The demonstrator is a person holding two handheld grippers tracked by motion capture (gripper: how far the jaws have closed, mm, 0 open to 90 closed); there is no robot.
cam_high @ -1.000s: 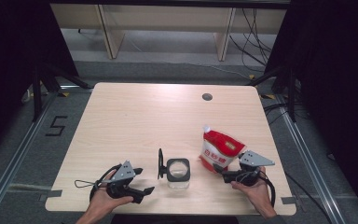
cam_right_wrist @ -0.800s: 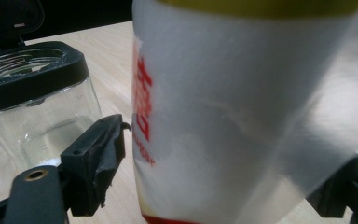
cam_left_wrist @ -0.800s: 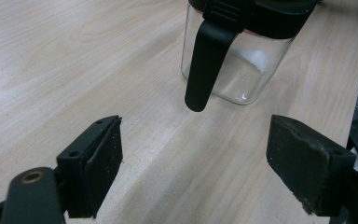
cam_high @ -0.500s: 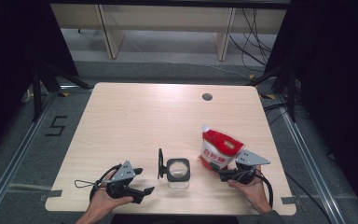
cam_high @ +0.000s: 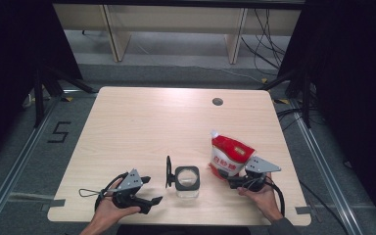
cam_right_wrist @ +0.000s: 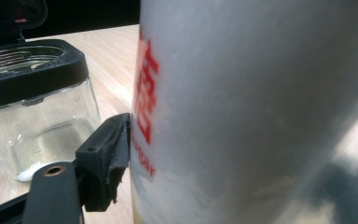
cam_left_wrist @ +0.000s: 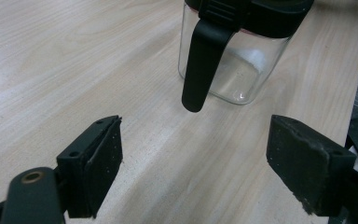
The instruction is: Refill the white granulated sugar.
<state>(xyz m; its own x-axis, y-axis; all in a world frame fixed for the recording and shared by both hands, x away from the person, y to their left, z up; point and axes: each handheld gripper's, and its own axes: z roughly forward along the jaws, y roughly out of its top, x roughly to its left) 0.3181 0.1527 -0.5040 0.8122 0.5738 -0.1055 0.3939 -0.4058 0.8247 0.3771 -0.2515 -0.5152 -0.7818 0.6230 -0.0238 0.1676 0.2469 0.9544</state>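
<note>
Table (cam_high: 142,127) carries the red-and-white pouch (cam_high: 229,155) at four o'clock, right gripper (cam_high: 236,182) just closing, one pad (cam_right_wrist: 114,154) already touching it. Glass jar (cam_high: 188,180), lid open, waits at six; left gripper (cam_high: 149,191) stands apart, idle. Next, I judge: firm clamp, then lift toward the jar.

One glass jar (cam_high: 187,181) and one red pouch (cam_high: 229,157) sitting on one table (cam_high: 147,127); two grippers, left (cam_high: 146,192) and right (cam_high: 232,180), showing.
</note>
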